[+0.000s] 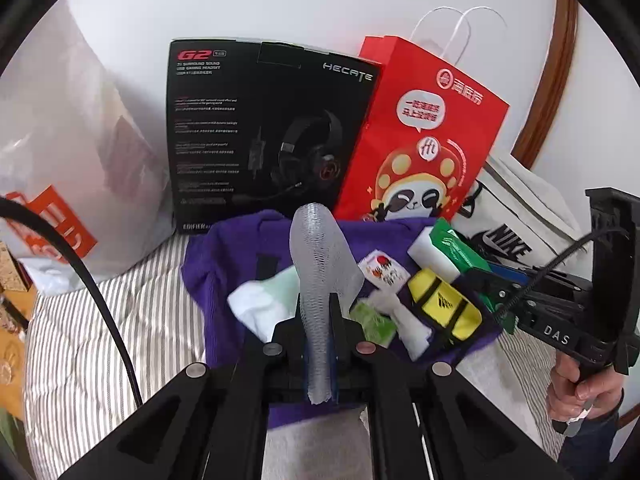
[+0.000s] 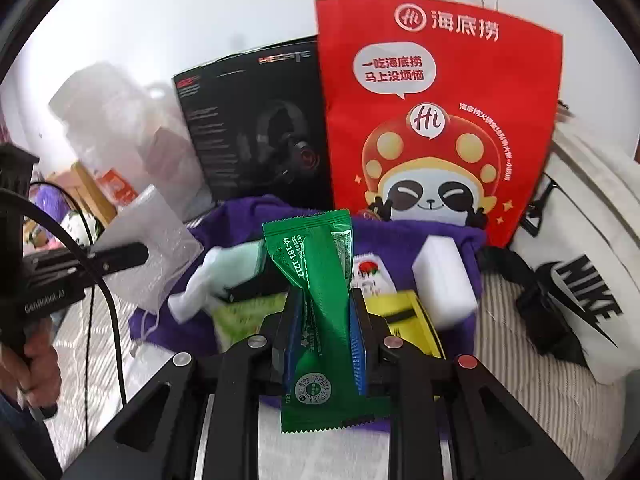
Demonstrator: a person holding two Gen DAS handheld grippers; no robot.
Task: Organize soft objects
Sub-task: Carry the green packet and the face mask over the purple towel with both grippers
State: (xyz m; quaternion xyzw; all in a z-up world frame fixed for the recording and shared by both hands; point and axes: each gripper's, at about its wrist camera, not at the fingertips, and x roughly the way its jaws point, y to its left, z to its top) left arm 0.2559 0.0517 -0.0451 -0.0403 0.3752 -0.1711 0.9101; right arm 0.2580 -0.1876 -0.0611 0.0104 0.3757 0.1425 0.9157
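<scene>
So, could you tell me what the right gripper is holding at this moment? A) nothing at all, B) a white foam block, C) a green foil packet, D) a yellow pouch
C: in the right wrist view the right gripper is shut on the green foil packet, which stands up between its blue pads, while the white foam block and yellow pouch lie on the purple cloth.

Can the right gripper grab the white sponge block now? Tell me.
Probably not yet: the right gripper is shut on the green packet. The white sponge block lies uncovered on the purple cloth just ahead-right.
</scene>
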